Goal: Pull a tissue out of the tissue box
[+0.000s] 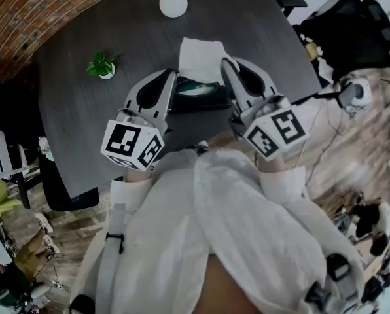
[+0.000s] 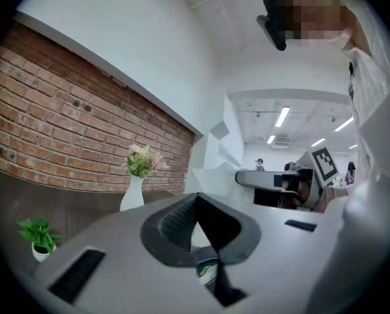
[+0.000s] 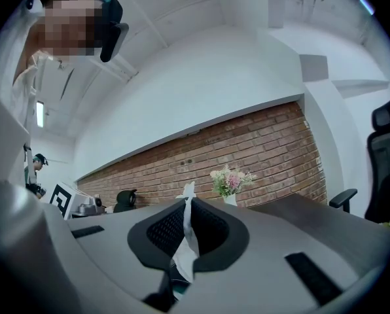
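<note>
– On the dark grey tabletop (image 1: 84, 129), what do you see?
– A tissue box (image 1: 198, 91) sits near the middle, with a white tissue (image 1: 200, 56) standing up out of its slot. A white vase (image 1: 173, 0) of flowers stands at the far edge. A small potted plant (image 1: 102, 66) is off to the left, well apart from the box.
– And the room?
– A brick wall (image 1: 25, 5) runs behind the tabletop and meets white walls. The floor (image 1: 339, 169) is wood planks, and a black office chair (image 1: 352, 21) stands to the right.
– How are the tools?
– The right hand-held gripper (image 1: 225, 63) is pinching the tissue, and the sheet runs up between its pads. The left hand-held gripper (image 1: 171, 76) is pressed together with nothing in it, at the box's left end. I cannot tell whether it touches the box.
</note>
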Tool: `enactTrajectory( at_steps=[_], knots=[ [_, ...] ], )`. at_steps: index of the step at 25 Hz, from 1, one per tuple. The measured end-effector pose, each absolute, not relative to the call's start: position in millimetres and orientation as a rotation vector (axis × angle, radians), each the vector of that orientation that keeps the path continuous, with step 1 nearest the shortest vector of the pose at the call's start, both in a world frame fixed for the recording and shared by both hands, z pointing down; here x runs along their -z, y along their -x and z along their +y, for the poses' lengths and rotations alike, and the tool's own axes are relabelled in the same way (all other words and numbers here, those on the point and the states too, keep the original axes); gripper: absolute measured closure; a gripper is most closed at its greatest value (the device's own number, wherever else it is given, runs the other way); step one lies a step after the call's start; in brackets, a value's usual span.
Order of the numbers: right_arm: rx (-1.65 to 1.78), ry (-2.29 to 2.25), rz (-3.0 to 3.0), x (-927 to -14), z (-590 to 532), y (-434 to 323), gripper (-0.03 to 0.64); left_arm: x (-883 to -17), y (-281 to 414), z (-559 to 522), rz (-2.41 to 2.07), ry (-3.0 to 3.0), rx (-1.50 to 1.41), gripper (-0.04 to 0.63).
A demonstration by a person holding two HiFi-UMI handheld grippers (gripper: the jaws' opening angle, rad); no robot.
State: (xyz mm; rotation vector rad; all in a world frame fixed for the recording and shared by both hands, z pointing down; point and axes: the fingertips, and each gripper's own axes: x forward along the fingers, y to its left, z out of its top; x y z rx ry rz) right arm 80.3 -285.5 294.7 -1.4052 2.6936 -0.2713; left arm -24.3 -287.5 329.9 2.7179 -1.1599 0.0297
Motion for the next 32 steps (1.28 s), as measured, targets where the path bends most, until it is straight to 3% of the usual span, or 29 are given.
enactTrajectory(
  at_steps=[32],
  knots=[
    [0.297, 1.38, 2.792, -308.7, -287.5, -68.8, 0.607, -345.6, 27.8, -284.7, -1.148, -2.689, -0.083, 0.591]
  ],
)
